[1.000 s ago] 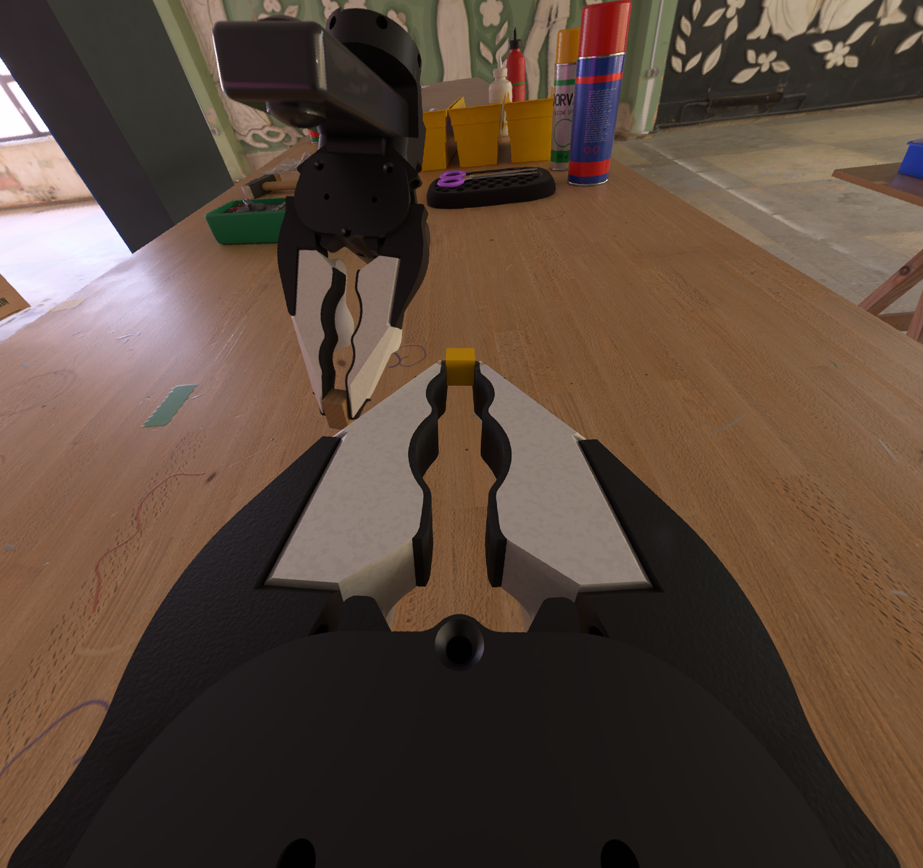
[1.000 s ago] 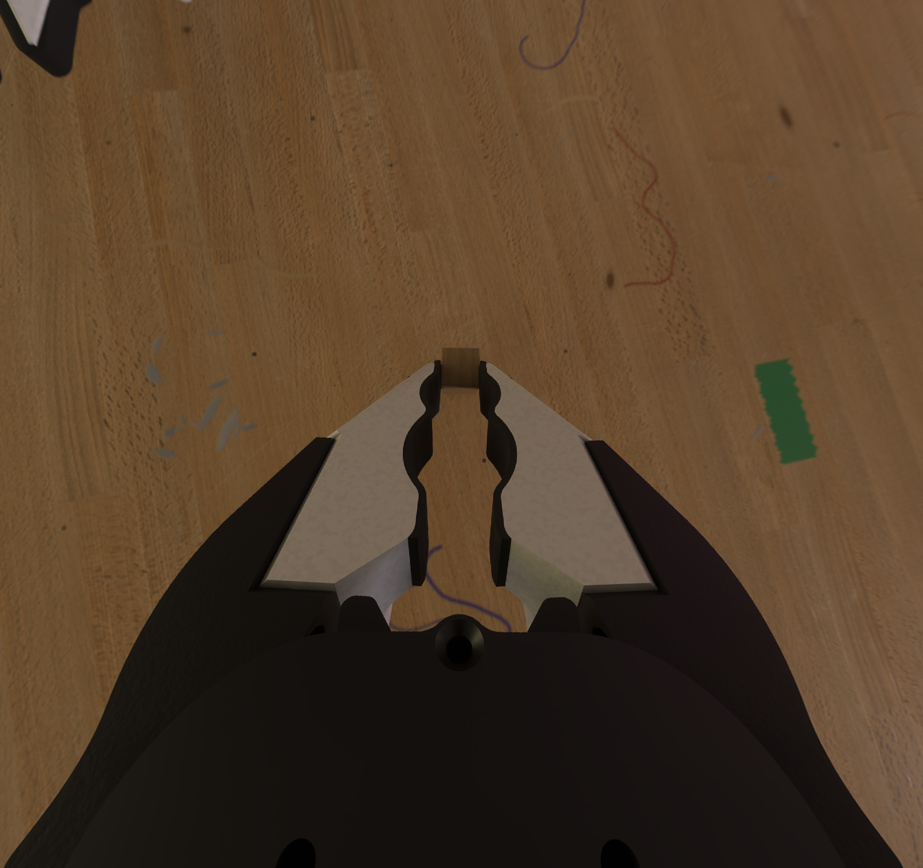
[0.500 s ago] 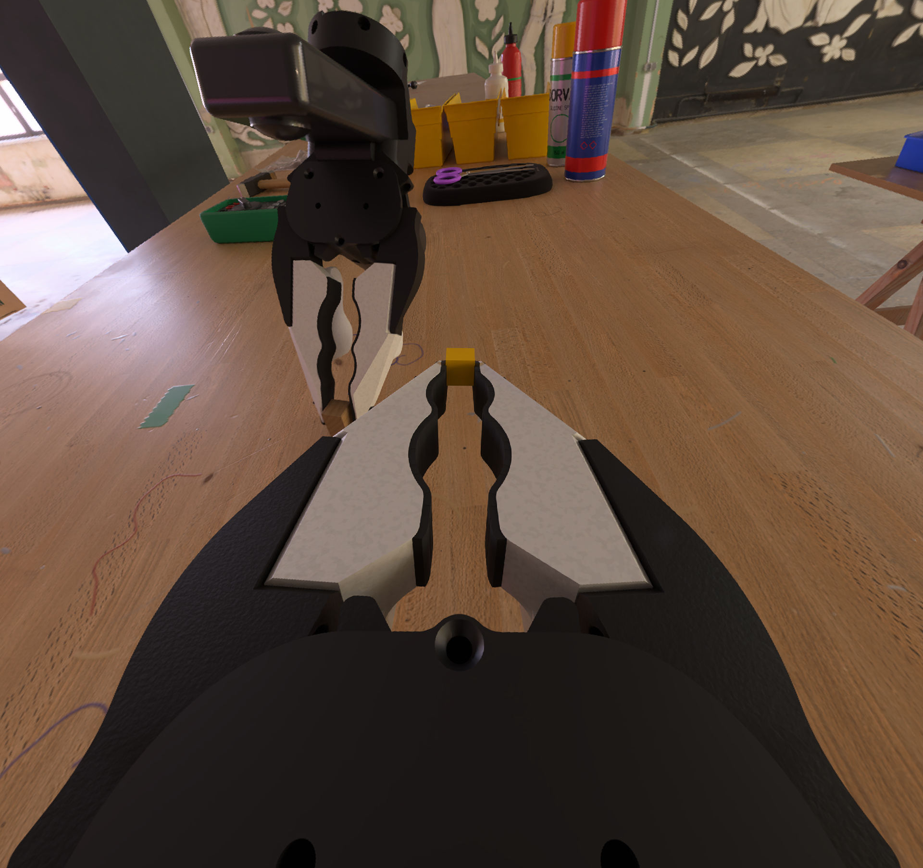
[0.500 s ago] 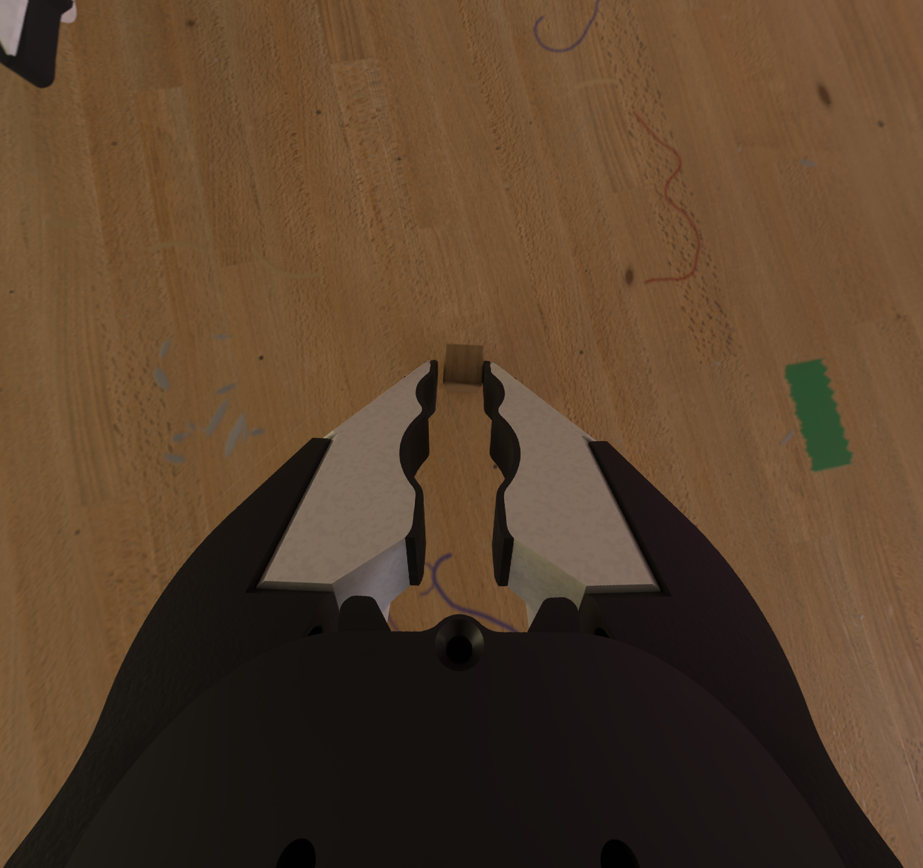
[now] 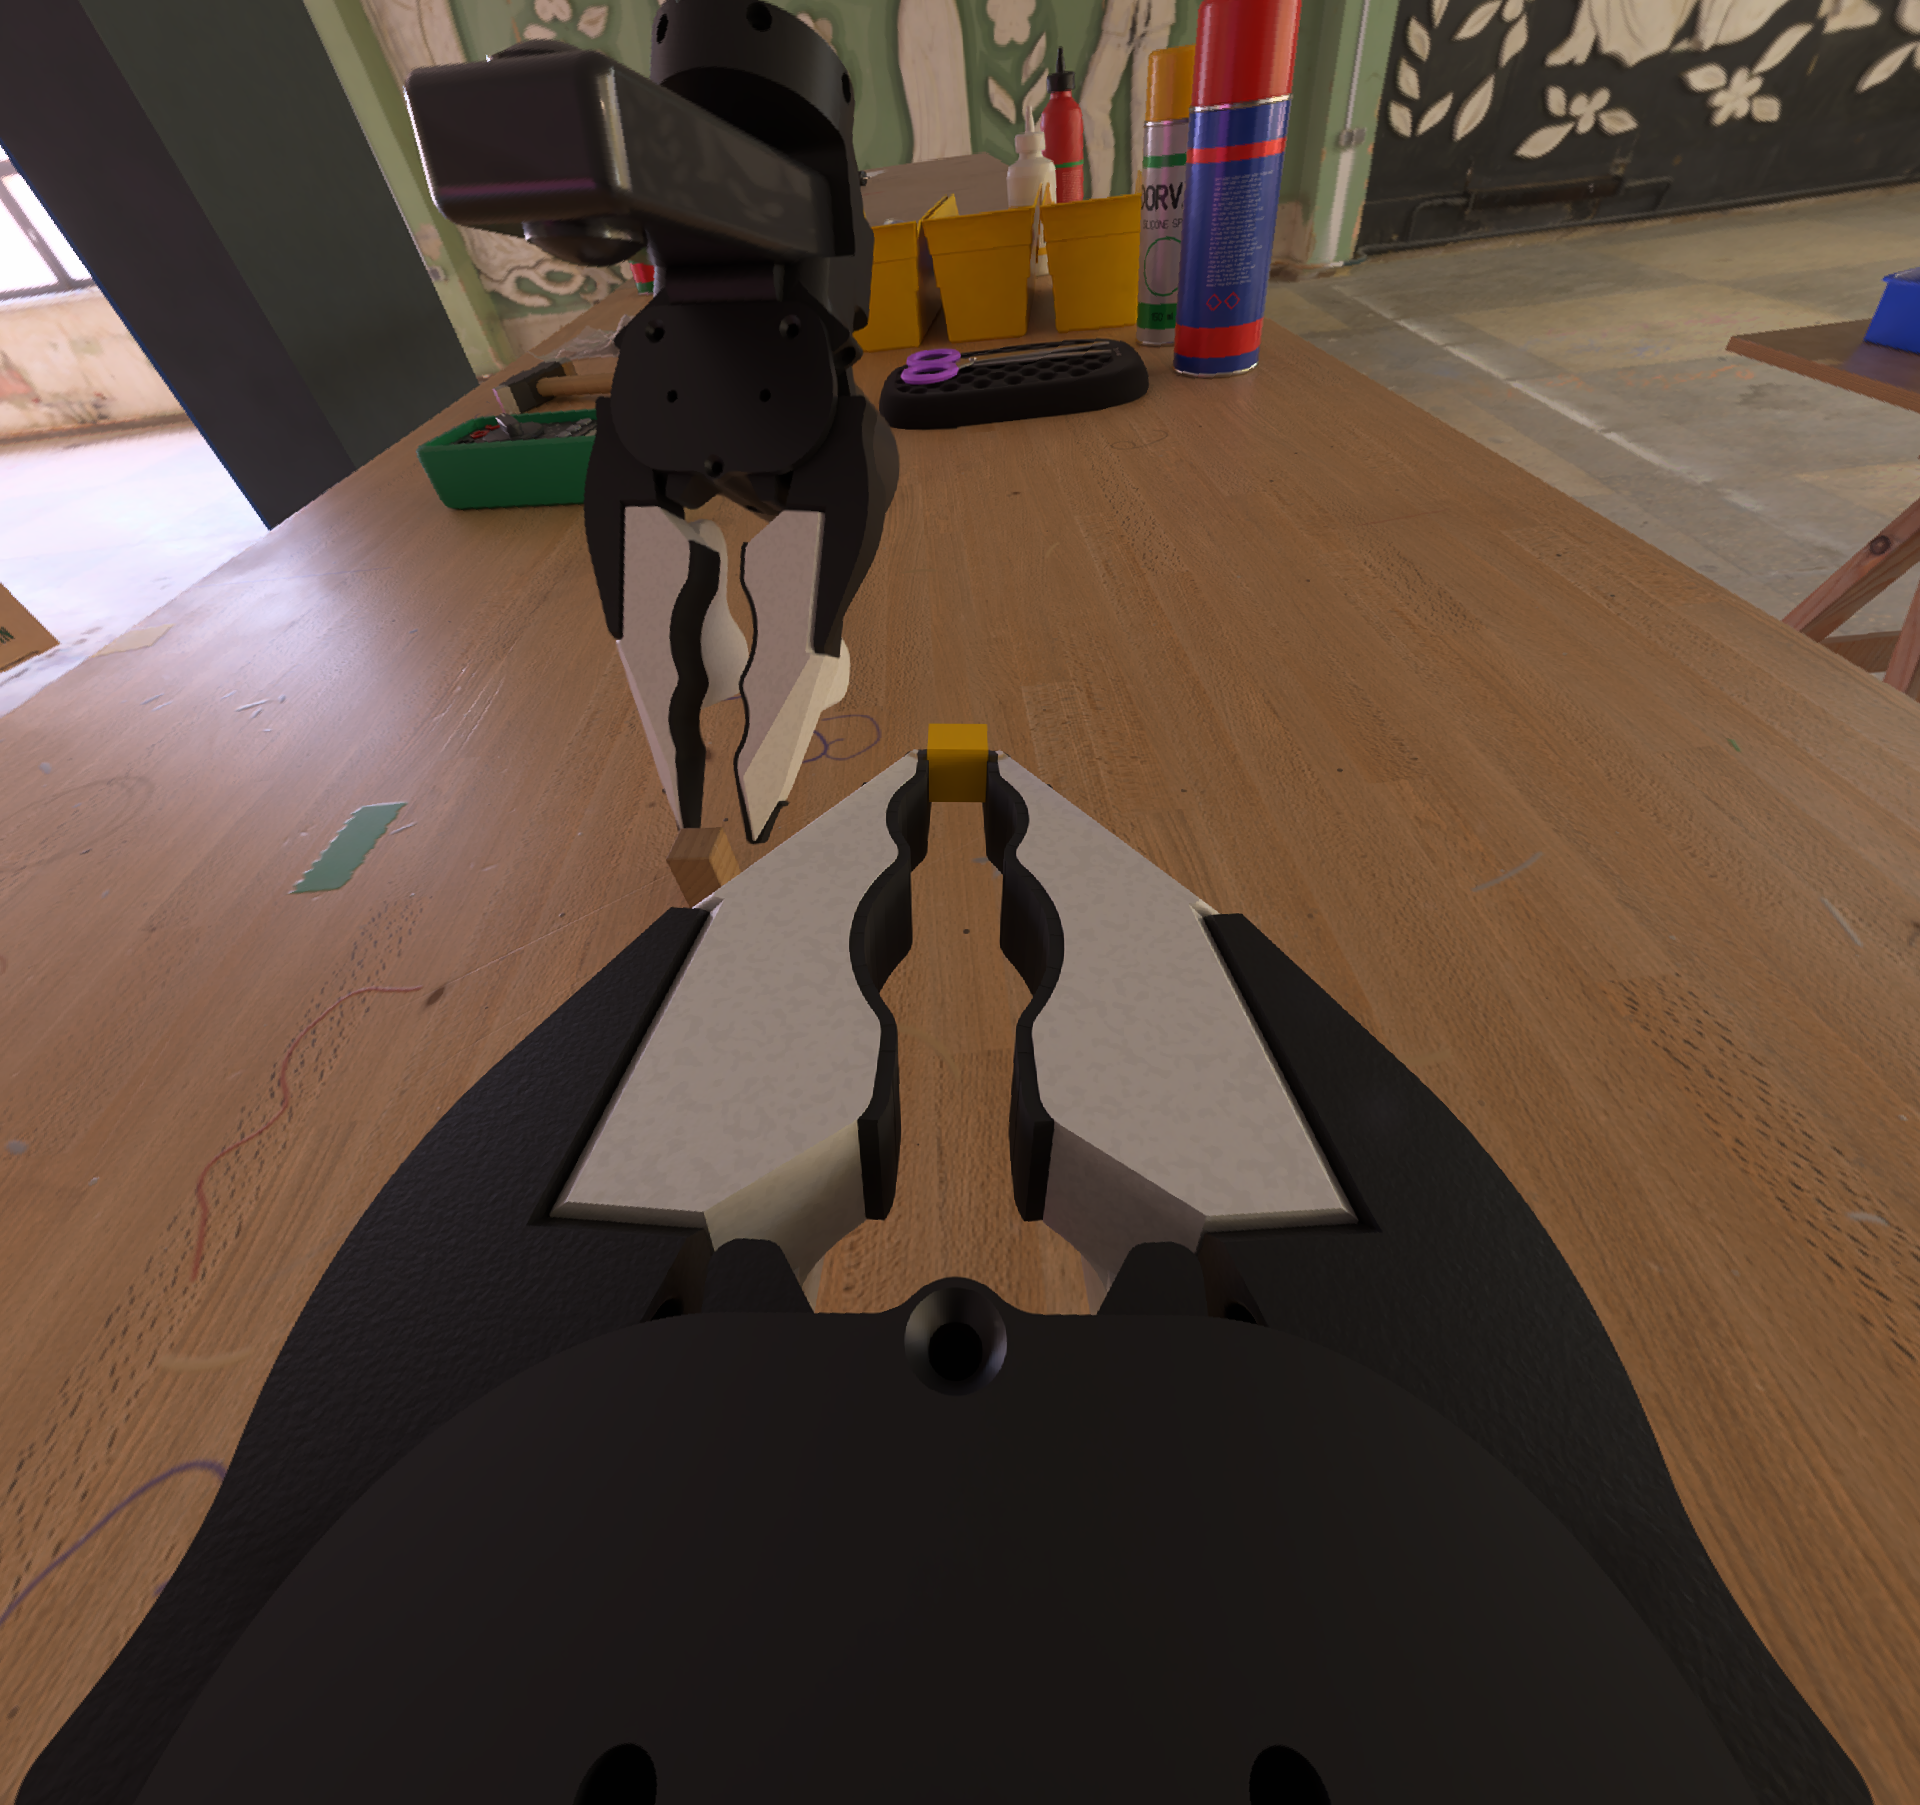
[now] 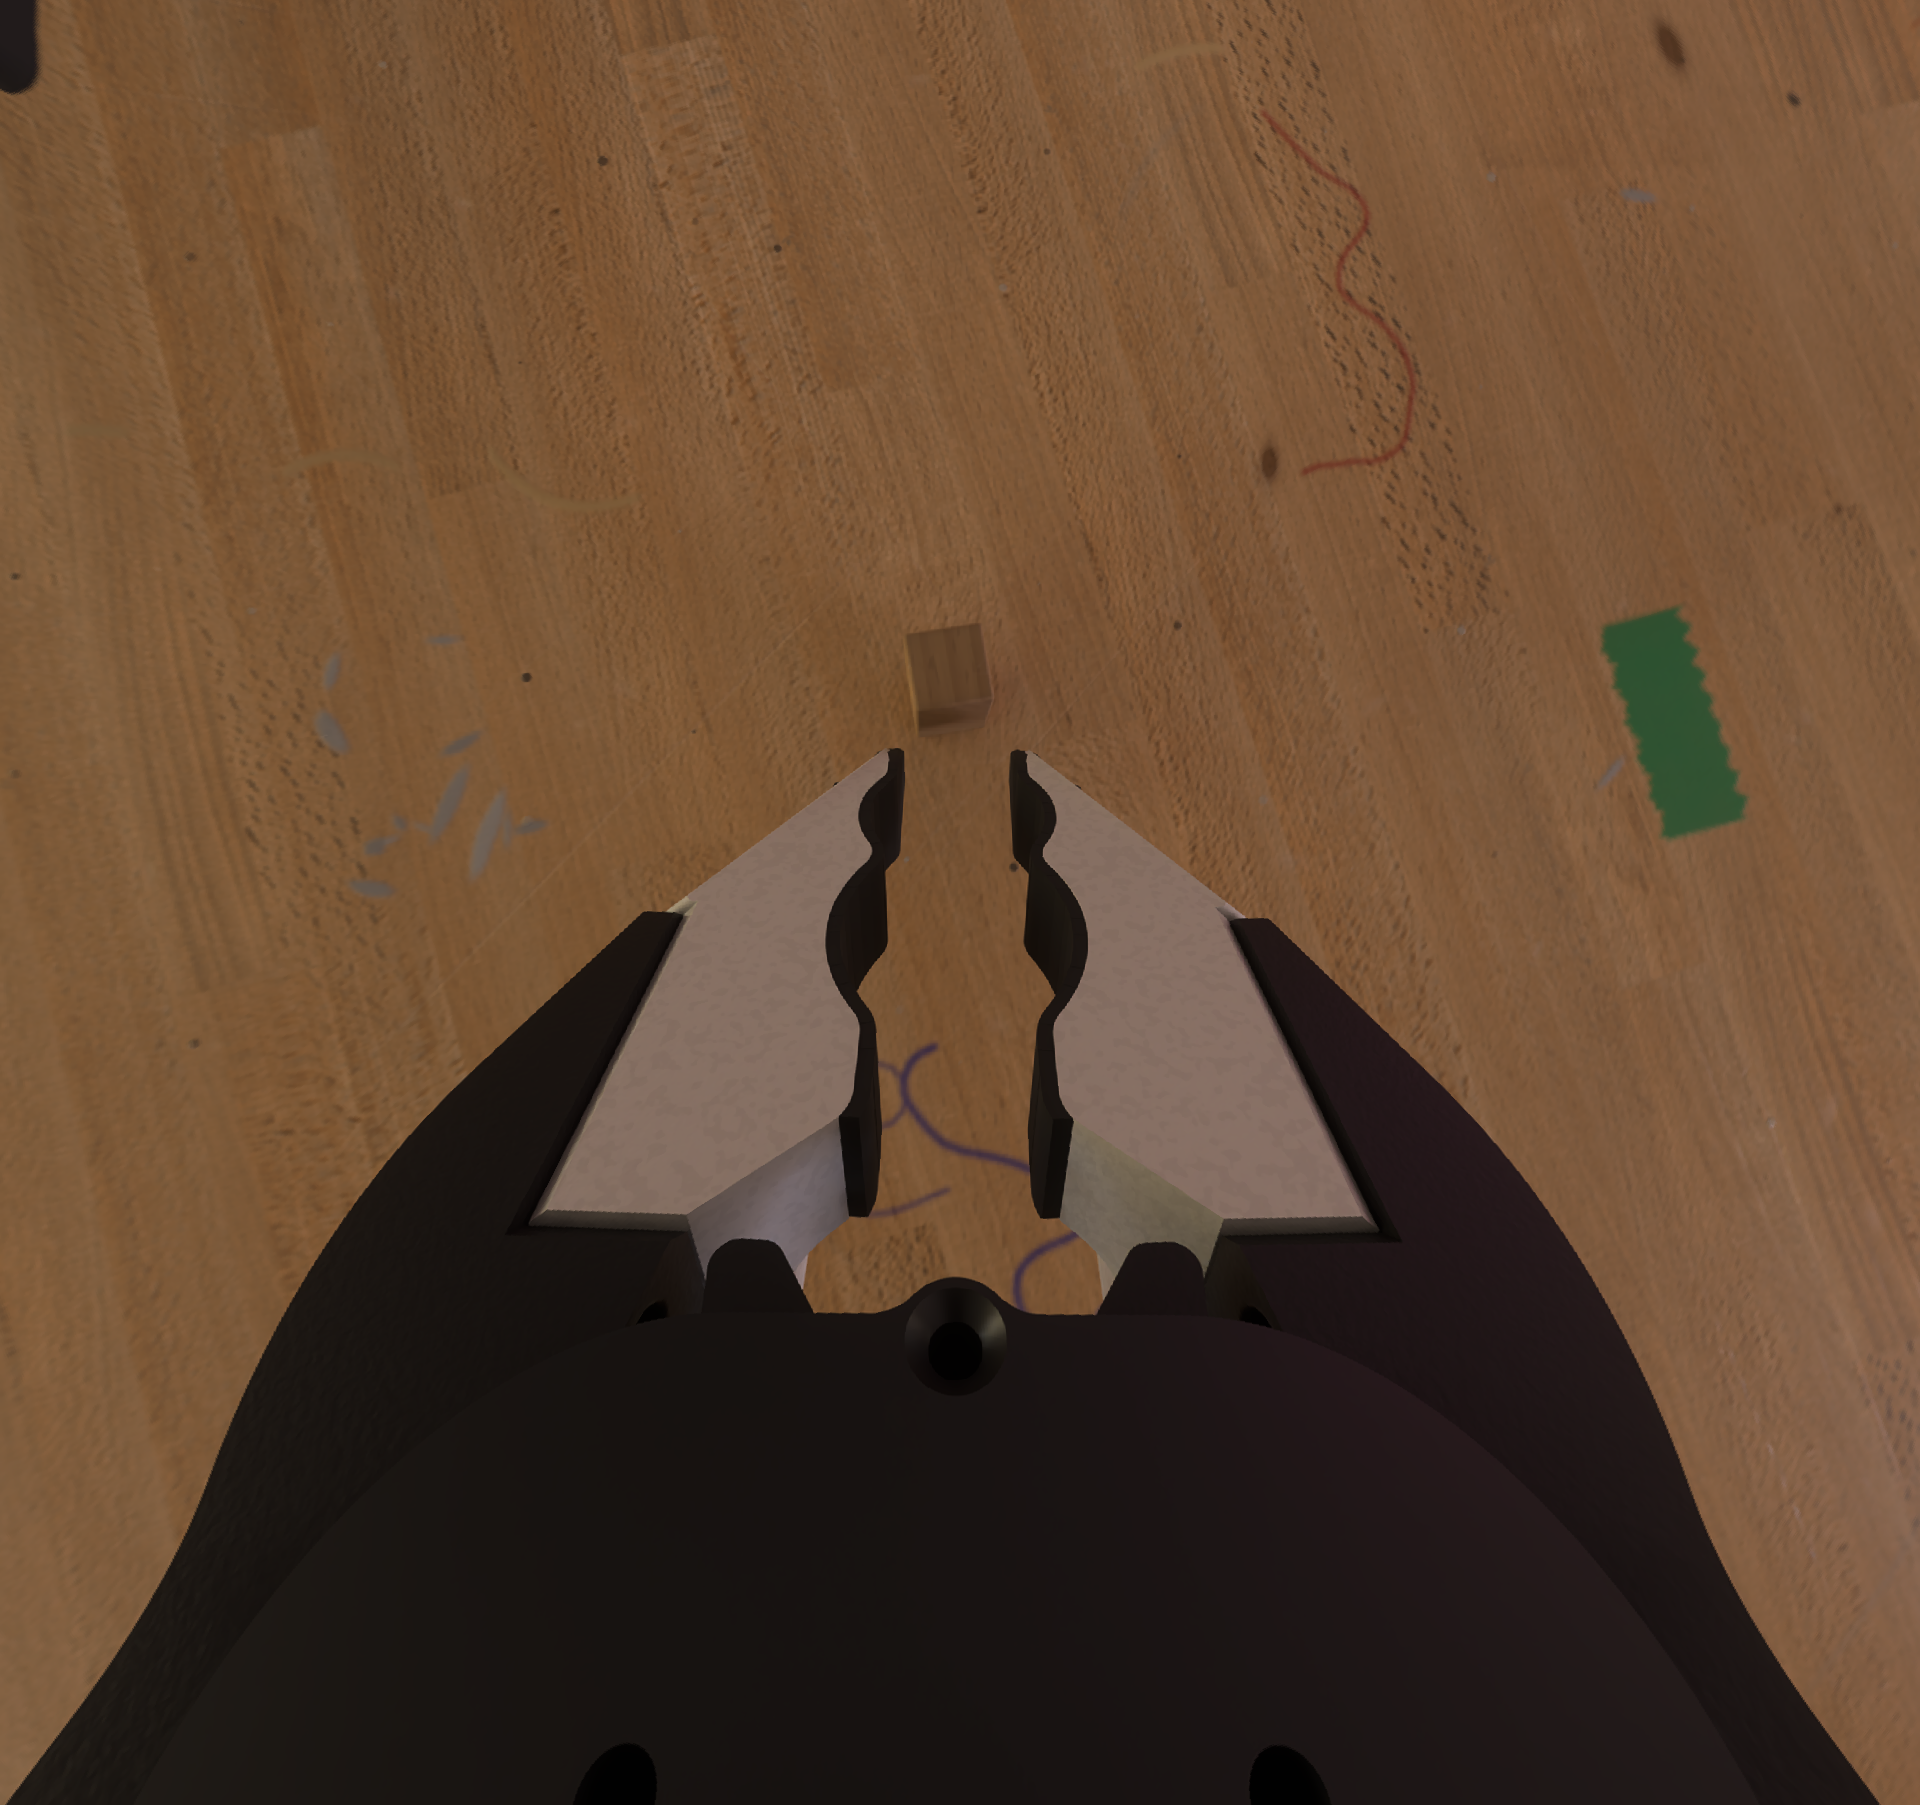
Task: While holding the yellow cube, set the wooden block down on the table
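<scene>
Small, light, stiff block (image 6: 945, 675) lying free below parted right gripper (image 6: 956, 758); flat opposite sides best for regrasping; cube (image 5: 957, 763) pinched in left gripper (image 5: 957, 768).

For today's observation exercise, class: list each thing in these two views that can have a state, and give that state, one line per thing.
Left hand-held gripper: shut on the small yellow cube.
Small yellow cube: gripped at the fingertips, above the table.
Right hand-held gripper: open, holding nothing.
Small brown wooden block: released, lying on the wooden table, just beyond the open fingertips.
Red-capped blue spray can: upright, capped.
</scene>
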You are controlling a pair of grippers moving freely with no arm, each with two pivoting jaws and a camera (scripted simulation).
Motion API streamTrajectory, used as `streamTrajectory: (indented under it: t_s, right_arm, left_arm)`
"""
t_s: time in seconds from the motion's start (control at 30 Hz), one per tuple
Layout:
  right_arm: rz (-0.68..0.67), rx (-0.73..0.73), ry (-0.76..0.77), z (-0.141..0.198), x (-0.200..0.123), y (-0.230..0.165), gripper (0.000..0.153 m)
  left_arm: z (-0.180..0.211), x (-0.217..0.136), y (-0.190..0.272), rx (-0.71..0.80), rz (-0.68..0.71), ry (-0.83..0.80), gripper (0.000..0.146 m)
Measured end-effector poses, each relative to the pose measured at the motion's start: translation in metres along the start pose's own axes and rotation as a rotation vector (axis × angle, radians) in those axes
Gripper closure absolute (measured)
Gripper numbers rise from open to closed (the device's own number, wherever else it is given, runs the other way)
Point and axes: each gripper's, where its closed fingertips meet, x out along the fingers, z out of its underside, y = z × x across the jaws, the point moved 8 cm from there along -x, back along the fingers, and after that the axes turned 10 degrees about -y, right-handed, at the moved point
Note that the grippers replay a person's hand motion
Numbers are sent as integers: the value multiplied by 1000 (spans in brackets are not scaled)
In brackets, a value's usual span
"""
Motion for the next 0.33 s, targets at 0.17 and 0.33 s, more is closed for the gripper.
streamTrajectory:
  t_s: [0.17,0.33]
  right_arm:
    - [-19,28,-31,3,0,-5,132]
    - [-25,68,-31,4,3,-1,133]
  left_arm:
    - [0,0,0,-2,2,-1,137]
    - [0,0,-1,-4,3,0,137]
